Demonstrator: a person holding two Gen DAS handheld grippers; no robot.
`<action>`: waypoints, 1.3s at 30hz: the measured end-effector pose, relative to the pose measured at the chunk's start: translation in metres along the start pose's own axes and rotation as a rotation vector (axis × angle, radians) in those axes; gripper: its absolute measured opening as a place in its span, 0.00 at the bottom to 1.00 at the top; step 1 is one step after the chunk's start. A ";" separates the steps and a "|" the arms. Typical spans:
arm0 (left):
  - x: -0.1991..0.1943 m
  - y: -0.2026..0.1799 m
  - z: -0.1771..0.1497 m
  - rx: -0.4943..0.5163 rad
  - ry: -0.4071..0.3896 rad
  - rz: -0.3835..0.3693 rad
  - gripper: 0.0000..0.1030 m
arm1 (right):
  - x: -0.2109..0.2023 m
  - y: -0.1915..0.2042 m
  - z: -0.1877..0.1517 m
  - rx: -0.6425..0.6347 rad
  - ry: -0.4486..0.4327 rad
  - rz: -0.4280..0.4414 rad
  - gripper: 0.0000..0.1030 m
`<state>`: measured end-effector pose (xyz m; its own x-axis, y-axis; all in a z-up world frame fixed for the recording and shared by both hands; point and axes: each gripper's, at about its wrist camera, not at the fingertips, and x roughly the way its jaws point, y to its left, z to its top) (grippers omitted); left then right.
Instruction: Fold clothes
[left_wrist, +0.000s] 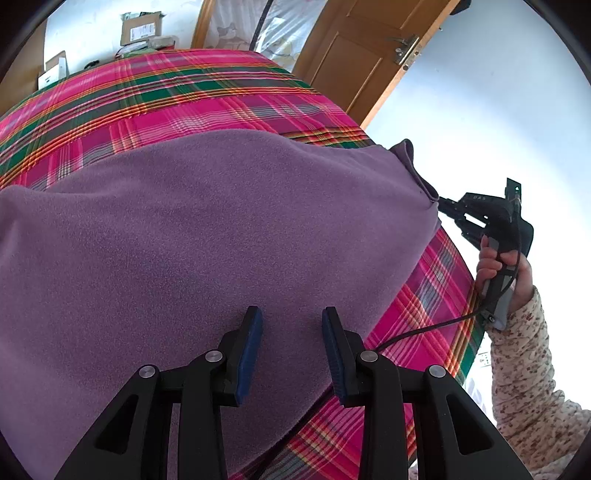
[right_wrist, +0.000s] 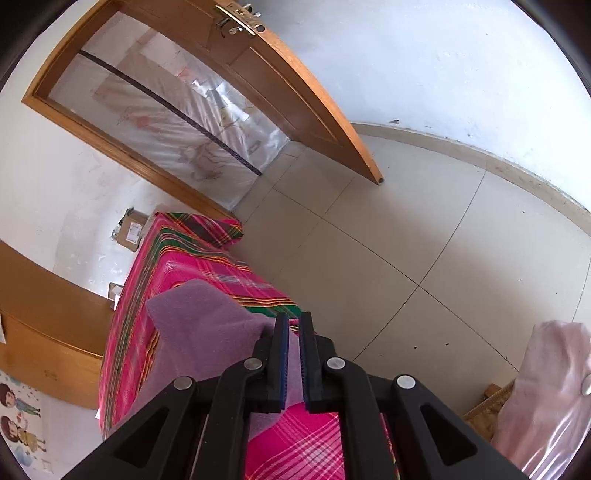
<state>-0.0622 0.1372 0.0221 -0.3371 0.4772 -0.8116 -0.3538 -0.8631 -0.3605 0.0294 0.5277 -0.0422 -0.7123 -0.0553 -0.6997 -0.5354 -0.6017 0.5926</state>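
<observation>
A purple fleece (left_wrist: 207, 236) lay spread over the plaid-covered worktop (left_wrist: 192, 96). The left gripper (left_wrist: 291, 347) hung low over its near part, jaws about half open with nothing between them, probably waiting to pin or pinch the cloth once the fold came over. The right gripper (right_wrist: 292, 354) had its jaws nearly closed on a corner of the fleece at the worktop's right edge, the cloth bunched there and drawn taut, which suited lifting that corner for a fold. A hand (left_wrist: 498, 266) in a floral sleeve (left_wrist: 524, 373) gripped its handle. The fleece's left side ran out of frame, so what garment it was could not be told. Whether the left pads touched the cloth was unclear.
</observation>
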 end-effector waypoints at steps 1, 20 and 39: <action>0.000 0.000 0.000 -0.001 0.000 -0.001 0.34 | -0.002 0.002 -0.002 -0.018 -0.007 -0.008 0.06; 0.000 0.000 -0.001 -0.002 -0.012 -0.005 0.34 | 0.004 0.101 -0.037 -0.533 -0.017 -0.088 0.16; -0.006 0.003 -0.008 -0.020 -0.008 -0.037 0.38 | -0.024 0.089 -0.025 -0.395 -0.128 -0.155 0.15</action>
<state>-0.0546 0.1307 0.0223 -0.3308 0.5102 -0.7939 -0.3483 -0.8478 -0.3998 0.0105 0.4556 0.0172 -0.7006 0.1437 -0.6989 -0.4435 -0.8550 0.2687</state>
